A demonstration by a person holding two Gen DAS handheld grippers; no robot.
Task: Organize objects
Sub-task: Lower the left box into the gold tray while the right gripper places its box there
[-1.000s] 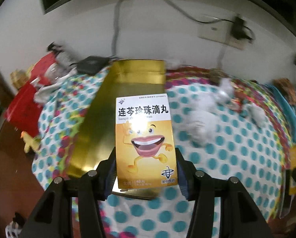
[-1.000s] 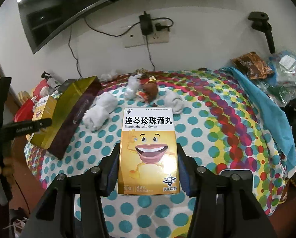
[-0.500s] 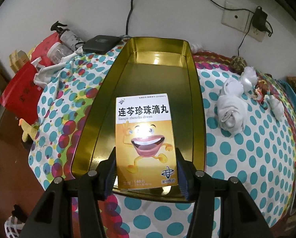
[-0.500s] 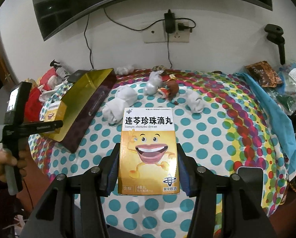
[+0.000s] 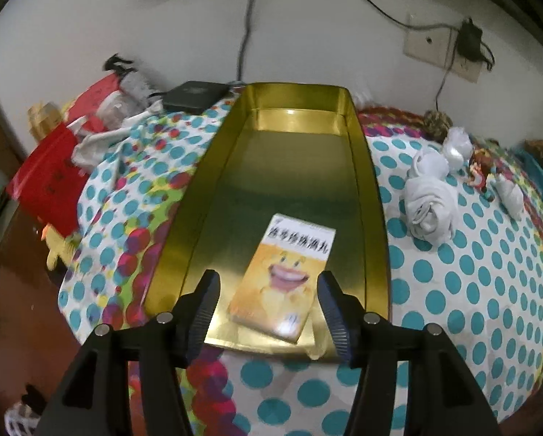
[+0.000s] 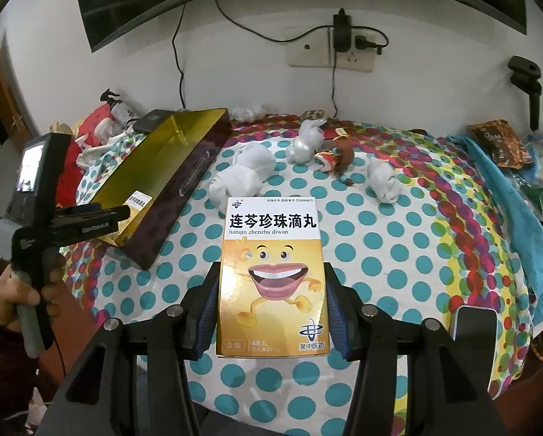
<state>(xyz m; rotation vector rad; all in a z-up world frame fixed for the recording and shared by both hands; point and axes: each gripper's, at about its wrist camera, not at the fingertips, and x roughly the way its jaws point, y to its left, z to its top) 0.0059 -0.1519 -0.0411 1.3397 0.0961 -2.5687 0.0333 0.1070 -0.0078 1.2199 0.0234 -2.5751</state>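
A long gold tin tray (image 5: 355,134) lies on the polka-dot tablecloth; it also shows in the right wrist view (image 6: 184,134). A yellow medicine box (image 5: 282,276) lies flat and askew in the tray's near end. My left gripper (image 5: 268,312) is open and empty just above and behind that box. The same box peeks out of the tray in the right wrist view (image 6: 139,199), beside the left gripper (image 6: 100,218). My right gripper (image 6: 269,312) is shut on a second yellow medicine box (image 6: 271,276), held upright above the table's front.
Rolled white cloths (image 6: 242,178) and a small brown toy (image 6: 338,154) lie mid-table. A phone (image 6: 473,323) sits at the front right edge. Red bags and bottles (image 5: 89,127) crowd the far left. Blue cloth and packets (image 6: 504,167) lie at the right.
My left gripper has opened and let go of its medicine box, which now lies in the gold tray. My right gripper still holds its box and has barely moved.
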